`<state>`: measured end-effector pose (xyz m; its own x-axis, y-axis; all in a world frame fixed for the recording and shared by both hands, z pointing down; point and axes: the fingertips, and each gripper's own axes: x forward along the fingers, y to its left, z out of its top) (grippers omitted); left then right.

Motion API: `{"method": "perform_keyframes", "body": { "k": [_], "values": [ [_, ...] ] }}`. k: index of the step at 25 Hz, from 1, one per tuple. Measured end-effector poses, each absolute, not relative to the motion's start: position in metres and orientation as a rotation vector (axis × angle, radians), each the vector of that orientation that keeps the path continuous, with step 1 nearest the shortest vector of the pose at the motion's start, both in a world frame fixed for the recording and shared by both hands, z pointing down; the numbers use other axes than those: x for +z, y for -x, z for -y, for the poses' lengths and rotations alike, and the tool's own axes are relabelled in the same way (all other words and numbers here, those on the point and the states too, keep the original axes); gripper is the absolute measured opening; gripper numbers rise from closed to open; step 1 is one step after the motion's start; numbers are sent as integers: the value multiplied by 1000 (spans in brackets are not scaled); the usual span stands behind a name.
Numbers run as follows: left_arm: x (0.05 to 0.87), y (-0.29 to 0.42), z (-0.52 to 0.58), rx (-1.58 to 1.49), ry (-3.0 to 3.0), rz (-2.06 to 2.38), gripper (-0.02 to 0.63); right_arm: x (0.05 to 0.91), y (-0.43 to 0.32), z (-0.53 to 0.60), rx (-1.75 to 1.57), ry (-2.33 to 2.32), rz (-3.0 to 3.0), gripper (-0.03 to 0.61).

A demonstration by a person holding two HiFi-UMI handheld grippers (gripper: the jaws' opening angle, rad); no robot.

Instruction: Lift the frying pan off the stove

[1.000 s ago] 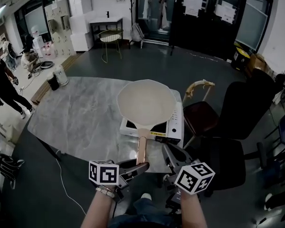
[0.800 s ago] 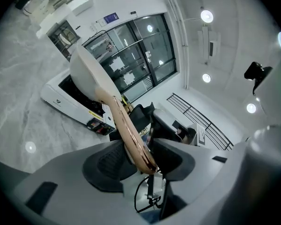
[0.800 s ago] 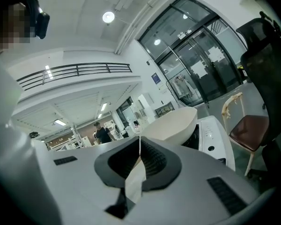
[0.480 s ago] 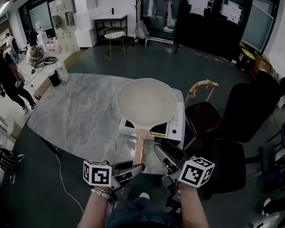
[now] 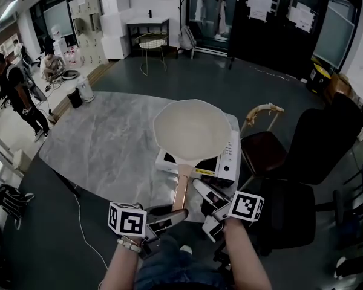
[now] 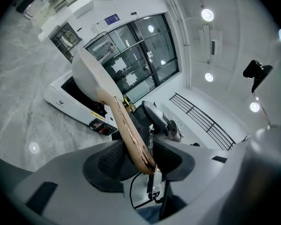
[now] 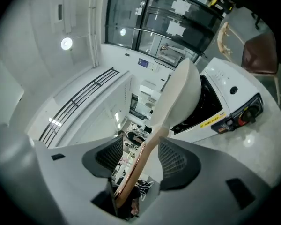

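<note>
A cream frying pan [image 5: 192,130] sits on a white induction stove [image 5: 225,162] on the marble table [image 5: 103,144]. Its copper-coloured handle [image 5: 182,189] points toward me. My left gripper [image 5: 169,216] is shut on the handle's end; in the left gripper view the handle [image 6: 126,125] lies pressed between the pads of that gripper [image 6: 140,156]. My right gripper [image 5: 201,209] is turned on its side just right of the handle, and its jaws are opening. In the right gripper view the handle [image 7: 131,182] runs between this gripper's [image 7: 140,158] spread pads without touching them.
The stove stands near the table's right front edge. A brown-seated chair [image 5: 263,150] and a black office chair [image 5: 314,144] stand close on the right. People [image 5: 18,95] are far off on the left. A cable [image 5: 85,234] lies on the floor.
The right gripper has rolled onto its side, shifted left to the handle and opened its jaws. The left gripper has closed onto the handle's end. The pan has stayed on the stove.
</note>
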<state>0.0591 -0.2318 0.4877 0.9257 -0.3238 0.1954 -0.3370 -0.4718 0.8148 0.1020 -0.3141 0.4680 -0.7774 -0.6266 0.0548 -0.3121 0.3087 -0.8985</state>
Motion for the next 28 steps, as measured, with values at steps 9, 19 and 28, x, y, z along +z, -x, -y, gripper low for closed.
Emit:
{"method": "perform_keyframes", "body": {
  "k": [9, 19, 28],
  "values": [
    [487, -62, 229, 73, -2094, 463, 202, 505, -82, 342, -1689, 830, -2144, 246],
    [485, -55, 229, 99, -2105, 419, 202, 510, -59, 363, -1834, 631, -2180, 272],
    [488, -59, 226, 179, -2118, 379, 206, 521, -25, 382, -1930, 587, -2188, 248]
  ]
}}
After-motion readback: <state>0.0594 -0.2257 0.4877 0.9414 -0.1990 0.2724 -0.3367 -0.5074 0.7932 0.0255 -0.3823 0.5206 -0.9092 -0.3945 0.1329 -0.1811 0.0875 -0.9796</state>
